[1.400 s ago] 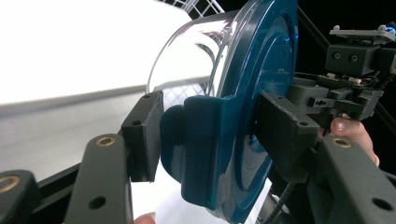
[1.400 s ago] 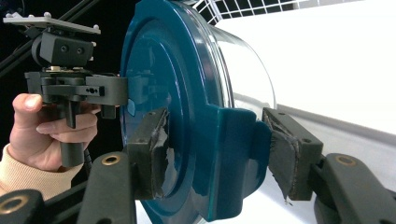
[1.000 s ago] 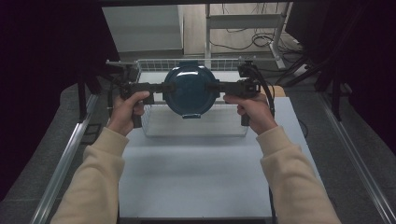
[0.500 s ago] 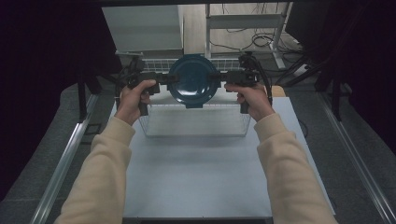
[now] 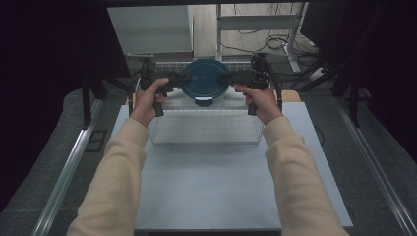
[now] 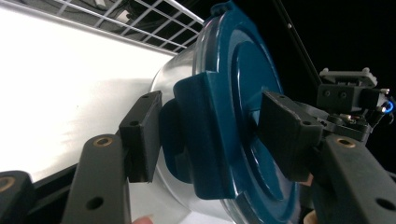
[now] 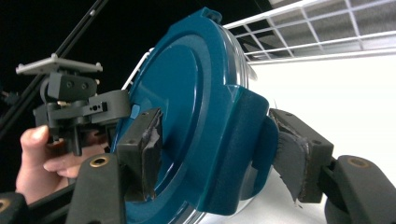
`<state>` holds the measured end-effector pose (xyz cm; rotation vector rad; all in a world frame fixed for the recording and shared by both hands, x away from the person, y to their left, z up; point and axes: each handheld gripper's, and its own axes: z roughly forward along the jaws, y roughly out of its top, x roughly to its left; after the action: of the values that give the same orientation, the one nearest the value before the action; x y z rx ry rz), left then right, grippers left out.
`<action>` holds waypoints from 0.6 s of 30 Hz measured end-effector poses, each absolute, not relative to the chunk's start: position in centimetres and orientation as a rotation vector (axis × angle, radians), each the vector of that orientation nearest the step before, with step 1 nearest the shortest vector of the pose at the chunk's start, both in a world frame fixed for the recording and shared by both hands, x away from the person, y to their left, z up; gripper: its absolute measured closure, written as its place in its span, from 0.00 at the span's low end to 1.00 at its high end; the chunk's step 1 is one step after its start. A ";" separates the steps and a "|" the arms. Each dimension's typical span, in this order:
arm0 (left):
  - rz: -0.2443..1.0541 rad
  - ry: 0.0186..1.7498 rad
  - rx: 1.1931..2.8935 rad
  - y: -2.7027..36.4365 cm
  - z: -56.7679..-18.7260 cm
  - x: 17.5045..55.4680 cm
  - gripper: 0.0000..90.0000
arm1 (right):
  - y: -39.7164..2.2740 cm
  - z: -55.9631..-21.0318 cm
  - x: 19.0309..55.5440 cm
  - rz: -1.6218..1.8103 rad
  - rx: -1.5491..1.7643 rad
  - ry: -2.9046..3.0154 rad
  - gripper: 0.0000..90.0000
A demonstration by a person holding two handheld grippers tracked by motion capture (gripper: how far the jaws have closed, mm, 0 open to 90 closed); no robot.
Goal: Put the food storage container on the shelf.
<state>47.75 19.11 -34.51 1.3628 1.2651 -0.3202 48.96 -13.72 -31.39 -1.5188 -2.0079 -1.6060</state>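
A round clear container with a dark blue lid (image 5: 204,81) is on edge over the far end of a wire basket (image 5: 204,129), lid toward me. My left gripper (image 5: 179,77) clamps its left side latch; up close, its pads (image 6: 140,135) press on the latch and lid face of the container (image 6: 233,93). My right gripper (image 5: 227,77) holds the opposite latch. Its jaws have just been opening a little, though in the right gripper view the gripper (image 7: 215,149) still has the latch between its pads, which touch the container (image 7: 187,93).
The basket stands at the far end of a pale table (image 5: 211,187), its wire rim (image 7: 317,32) just behind the container. Metal rails (image 5: 64,172) run along both sides. A shelf frame and cables (image 5: 255,34) lie beyond the table.
Both hands carried the container away from the person, toward the far end of the basket and slightly lower. The lid now faces the high camera more squarely.
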 end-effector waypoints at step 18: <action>-0.122 1.284 1.408 18.2 -34.5 47.3 0.26 | -13.2 -31.5 48.7 -1.631 -1.624 -2.075 0.22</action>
<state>47.27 18.20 -34.47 1.4084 1.2835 -0.1216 48.74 -13.24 -31.48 -1.6240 -2.0748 -1.6309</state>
